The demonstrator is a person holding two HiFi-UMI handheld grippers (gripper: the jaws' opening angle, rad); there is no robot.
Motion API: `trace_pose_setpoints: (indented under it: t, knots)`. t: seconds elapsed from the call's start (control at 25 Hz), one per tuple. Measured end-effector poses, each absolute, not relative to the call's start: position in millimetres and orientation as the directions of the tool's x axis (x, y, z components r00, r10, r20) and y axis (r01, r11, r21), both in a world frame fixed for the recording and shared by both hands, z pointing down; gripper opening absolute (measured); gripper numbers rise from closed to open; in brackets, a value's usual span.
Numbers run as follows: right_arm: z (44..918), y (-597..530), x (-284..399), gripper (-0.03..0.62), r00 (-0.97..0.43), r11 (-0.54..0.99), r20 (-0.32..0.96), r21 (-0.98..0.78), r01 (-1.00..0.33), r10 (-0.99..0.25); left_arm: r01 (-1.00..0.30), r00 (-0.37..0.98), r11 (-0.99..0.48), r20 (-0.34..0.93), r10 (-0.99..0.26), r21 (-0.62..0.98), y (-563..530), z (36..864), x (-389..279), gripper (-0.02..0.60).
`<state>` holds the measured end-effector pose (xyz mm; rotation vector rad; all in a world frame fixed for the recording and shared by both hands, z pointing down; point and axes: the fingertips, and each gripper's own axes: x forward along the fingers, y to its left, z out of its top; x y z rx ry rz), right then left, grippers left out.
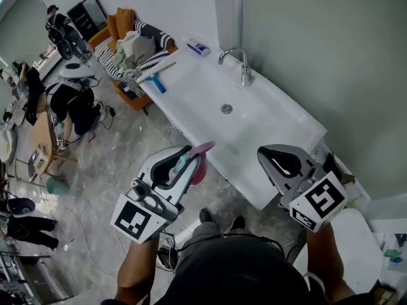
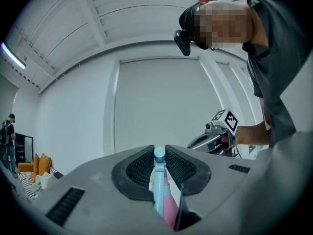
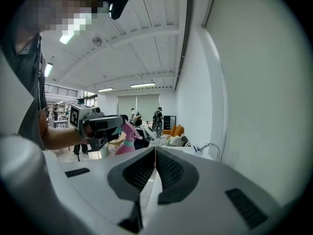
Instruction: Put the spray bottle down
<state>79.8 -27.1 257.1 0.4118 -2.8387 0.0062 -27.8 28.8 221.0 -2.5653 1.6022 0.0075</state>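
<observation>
The left gripper [image 1: 184, 161] is clamped on the pink spray bottle [image 1: 201, 168], held in the air just beside the white sink's [image 1: 267, 129] near edge. The right gripper [image 1: 280, 161], jaws together and empty, hangs over the sink's right end. A faucet [image 1: 238, 60] and a blue-handled squeegee [image 1: 155, 81] stand farther along the sink.

**Clearance around the white basin [image 1: 267, 116].** I see its inner floor bare from the drain [image 1: 226, 108] to the near end — open room for a descent from above. At the far end the faucet [image 1: 236, 61] stands on the rim, close to the wall [image 1: 318, 56], which closes off the whole right side. A blue-handled tool [image 1: 152, 80] and a small box [image 1: 198, 47] lie on the far-left rim. My right gripper [image 1: 270, 154], jaws together, hangs over the near-right corner. My left gripper [image 1: 183, 162], clamped on the spray bottle [image 1: 200, 169], sits at the near-left rim — open floor [image 1: 121, 151] lies to its left.
</observation>
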Motion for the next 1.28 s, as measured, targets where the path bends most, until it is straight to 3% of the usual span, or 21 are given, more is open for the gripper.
trace_pose_setpoints:
  t: [0.84, 1.28]
  knots:
    - [258.6, -52.0, 10.0, 0.009, -0.839, 0.885, 0.3, 0.048, -0.463, -0.455, -0.801, 0.599, -0.595, -0.116, -0.792, -0.071, -18.0, 219.8, -106.5, 0.067]
    - [272.5, -77.9, -2.9, 0.009, -0.829, 0.88, 0.32, 0.031, -0.475, -0.459, -0.791, 0.612, -0.61, -0.1, -0.785, -0.053, -50.0, 232.2, -122.3, 0.067]
